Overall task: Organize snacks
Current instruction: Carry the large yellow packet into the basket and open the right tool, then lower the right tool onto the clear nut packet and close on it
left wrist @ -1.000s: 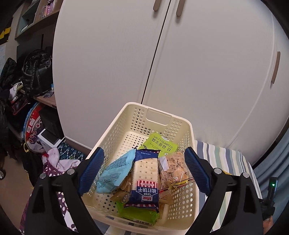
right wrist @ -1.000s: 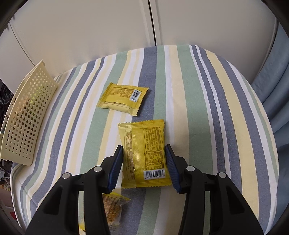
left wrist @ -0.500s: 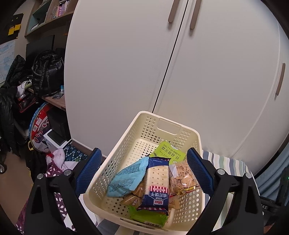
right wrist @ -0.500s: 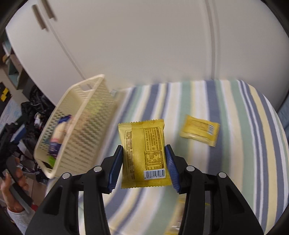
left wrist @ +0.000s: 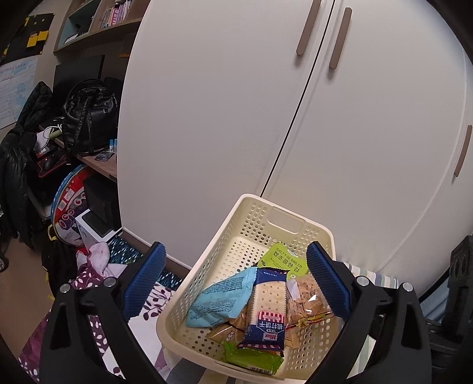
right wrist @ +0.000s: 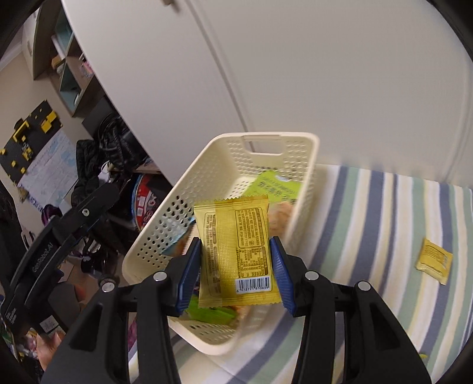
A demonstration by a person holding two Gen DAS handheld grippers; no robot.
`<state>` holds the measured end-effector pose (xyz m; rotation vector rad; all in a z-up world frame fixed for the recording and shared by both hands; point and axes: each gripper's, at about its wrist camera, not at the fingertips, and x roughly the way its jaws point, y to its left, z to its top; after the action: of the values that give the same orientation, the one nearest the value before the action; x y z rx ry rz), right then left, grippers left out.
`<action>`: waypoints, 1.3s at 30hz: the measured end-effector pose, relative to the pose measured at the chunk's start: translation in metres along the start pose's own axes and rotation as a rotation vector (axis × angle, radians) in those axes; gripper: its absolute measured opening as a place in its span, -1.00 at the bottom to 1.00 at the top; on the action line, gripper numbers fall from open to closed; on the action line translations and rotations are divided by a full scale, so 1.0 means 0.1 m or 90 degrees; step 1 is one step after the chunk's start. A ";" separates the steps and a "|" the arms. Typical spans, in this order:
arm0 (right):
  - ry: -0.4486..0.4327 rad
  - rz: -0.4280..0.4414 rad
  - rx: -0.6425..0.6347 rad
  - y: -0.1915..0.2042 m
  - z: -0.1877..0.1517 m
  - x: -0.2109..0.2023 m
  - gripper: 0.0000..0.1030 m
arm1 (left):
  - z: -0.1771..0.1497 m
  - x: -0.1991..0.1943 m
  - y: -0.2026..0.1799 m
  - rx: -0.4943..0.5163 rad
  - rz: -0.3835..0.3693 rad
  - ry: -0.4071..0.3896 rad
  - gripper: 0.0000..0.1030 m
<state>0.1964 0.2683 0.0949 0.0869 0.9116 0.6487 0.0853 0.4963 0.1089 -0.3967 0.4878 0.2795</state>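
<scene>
Yellow packet is pinched between your right tool pads, held above the near end of the cream basket. Your left tool is spread wide and holds nothing, framing the basket's snacks.

White wardrobe doors with long taupe handles across most of the background. To the left, wooden wall shelves holding books, a dark desk ledge with a black backpack on it, dark coats hanging beside. Beige floor below, cluttered. Striped fabric in blue, green, yellow and white underneath.
</scene>
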 end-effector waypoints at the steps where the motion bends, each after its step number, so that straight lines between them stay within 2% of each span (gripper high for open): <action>1: 0.007 0.001 -0.006 0.06 0.00 0.05 0.00 | 0.00 -0.01 0.01 -0.003 -0.001 -0.001 0.92; 2: 0.013 0.001 -0.010 0.11 -0.01 0.10 0.17 | 0.01 -0.01 0.02 -0.006 -0.002 -0.002 0.94; 4: 0.020 -0.001 -0.015 0.17 -0.01 0.16 0.27 | 0.01 -0.01 0.04 -0.010 -0.002 -0.005 0.95; 10: 0.016 -0.001 -0.001 0.12 -0.08 0.13 0.27 | 0.01 0.01 0.06 -0.019 -0.009 -0.001 0.95; 18: 0.001 -0.039 -0.001 -0.10 -0.17 -0.08 0.31 | 0.00 0.00 -0.02 -0.008 -0.022 0.002 0.95; 24: 0.008 -0.095 0.015 -0.50 -0.32 -0.27 0.35 | -0.03 -0.03 -0.22 0.024 -0.048 0.004 0.94; 31: 0.043 -0.177 0.078 -1.20 -0.67 -0.53 0.35 | -0.08 -0.10 -0.51 0.066 -0.075 0.003 0.95; 39: 0.050 -0.220 0.168 -1.79 -1.10 -0.81 0.35 | -0.18 -0.19 -0.85 0.121 -0.101 -0.001 0.95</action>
<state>0.1645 0.0567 0.0237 0.1358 1.0549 0.2098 0.0923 0.4105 0.1295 -0.2479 0.4746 0.0781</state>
